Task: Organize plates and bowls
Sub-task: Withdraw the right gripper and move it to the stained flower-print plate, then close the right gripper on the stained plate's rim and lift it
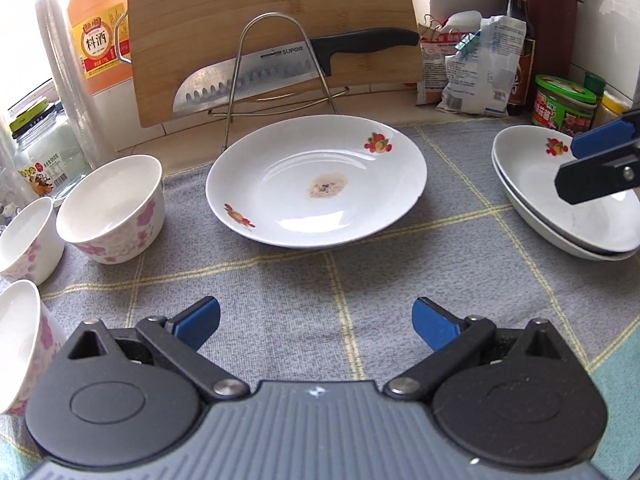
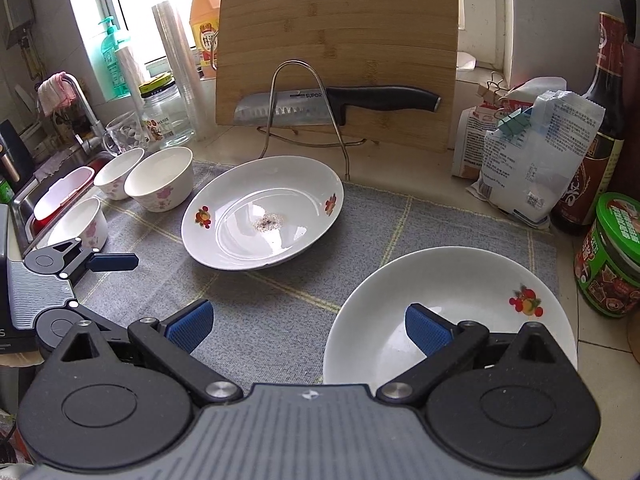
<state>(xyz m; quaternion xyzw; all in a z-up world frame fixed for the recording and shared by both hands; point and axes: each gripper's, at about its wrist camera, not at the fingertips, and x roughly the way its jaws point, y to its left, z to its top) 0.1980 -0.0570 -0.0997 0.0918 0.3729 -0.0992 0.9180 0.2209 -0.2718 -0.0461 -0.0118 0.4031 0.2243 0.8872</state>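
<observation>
A white plate with fruit decals and a brown stain (image 1: 316, 184) (image 2: 264, 212) lies mid-cloth, ahead of both grippers. Two similar plates are stacked (image 1: 560, 208) (image 2: 448, 300) at the right. Three white bowls with pink flowers (image 1: 116, 208) (image 1: 24, 236) (image 1: 20, 340) stand at the left. My left gripper (image 1: 316, 316) is open above bare cloth, short of the stained plate. My right gripper (image 2: 308, 324) is open over the stack's left rim, with one finger above the plate's inside and the other above the cloth. Whether it touches the rim is unclear.
Both plates and bowls rest on a grey checked cloth (image 1: 328, 280). Behind it, a bamboo cutting board (image 1: 272, 20), a knife (image 1: 280, 72) and a wire rack (image 1: 276, 64) stand. Bottles, bags and a green-lidded jar (image 2: 612, 256) crowd the right. A sink (image 2: 60, 184) lies far left.
</observation>
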